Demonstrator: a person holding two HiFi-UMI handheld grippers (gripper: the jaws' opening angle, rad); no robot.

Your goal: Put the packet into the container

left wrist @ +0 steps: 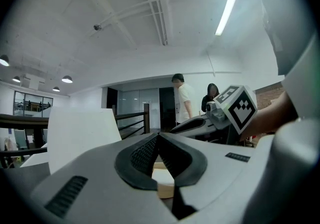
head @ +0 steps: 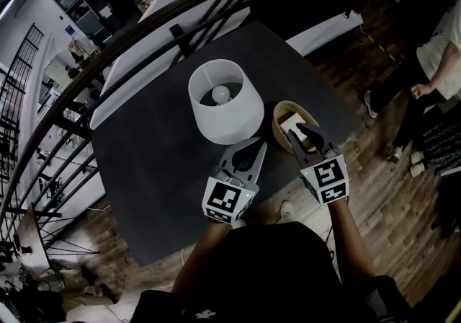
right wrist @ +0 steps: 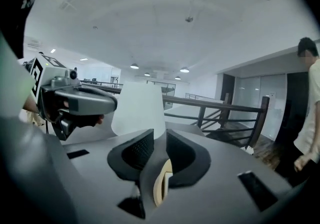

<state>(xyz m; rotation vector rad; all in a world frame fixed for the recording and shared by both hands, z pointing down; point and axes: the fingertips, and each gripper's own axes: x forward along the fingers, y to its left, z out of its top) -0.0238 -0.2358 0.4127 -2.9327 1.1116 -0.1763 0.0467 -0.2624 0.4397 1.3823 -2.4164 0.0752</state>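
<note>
A tan bowl-shaped container point(head: 278, 118) stands on the dark table point(head: 158, 156), right of a white lampshade point(head: 238, 116). A white packet point(head: 290, 122) lies inside the container. My right gripper point(head: 302, 131) hangs just over the container, its black fingers reaching above the packet. In the right gripper view its pads point(right wrist: 137, 150) stand a narrow gap apart, with a cream edge point(right wrist: 162, 180) showing below them. I cannot see the pads pressing on anything. My left gripper point(head: 253, 145) is shut and empty, its tips by the lampshade's lower edge.
A black metal railing point(head: 108, 55) curves round the table's far and left sides. A person point(head: 441, 47) stands on the wooden floor to the right. People point(left wrist: 186, 99) stand further off in the left gripper view. The table's near edge lies below the grippers.
</note>
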